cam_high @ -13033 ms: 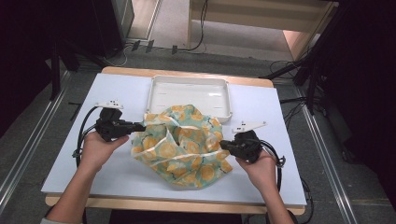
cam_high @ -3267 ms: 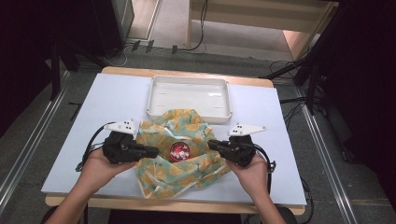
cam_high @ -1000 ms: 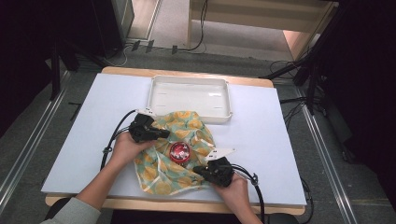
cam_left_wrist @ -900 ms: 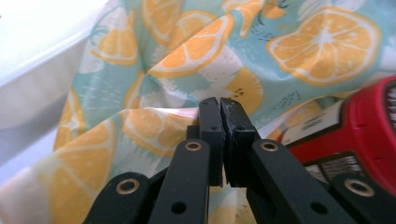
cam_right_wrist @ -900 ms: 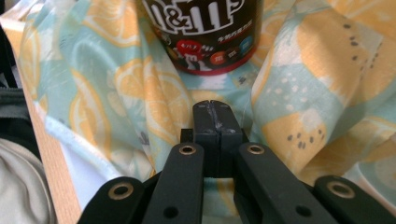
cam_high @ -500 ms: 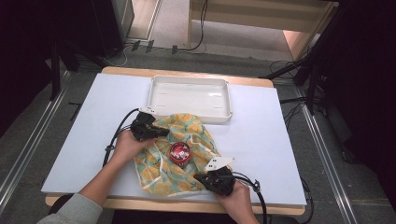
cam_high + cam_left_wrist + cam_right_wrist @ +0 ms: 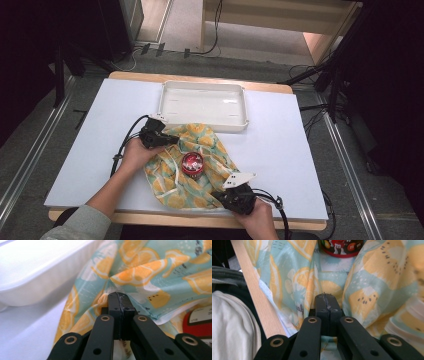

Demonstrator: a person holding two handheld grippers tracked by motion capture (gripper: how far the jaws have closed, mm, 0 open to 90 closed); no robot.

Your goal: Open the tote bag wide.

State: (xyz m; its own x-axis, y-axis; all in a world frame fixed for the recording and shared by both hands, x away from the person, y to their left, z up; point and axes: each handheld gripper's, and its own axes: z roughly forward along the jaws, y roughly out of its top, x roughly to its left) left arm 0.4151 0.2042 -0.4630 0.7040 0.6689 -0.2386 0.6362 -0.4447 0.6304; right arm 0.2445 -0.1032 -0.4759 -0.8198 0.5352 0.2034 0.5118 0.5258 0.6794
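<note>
Right gripper pinches the fruit cloth by the table's near edge, the red tin sits uncovered mid-cloth, and left gripper pinches the far corner beside the white tray, so wrapping looks barely begun.

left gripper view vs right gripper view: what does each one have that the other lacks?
Left gripper view alone: the white tray beside the cloth, and the left gripper, jaws shut on a fold of cloth.
Right gripper view alone: the table's wooden edge, a pale sleeve below it, and the right gripper, jaws shut on a fold of cloth.
Both: the lemon-print cloth and part of the red tin lying on it.
</note>
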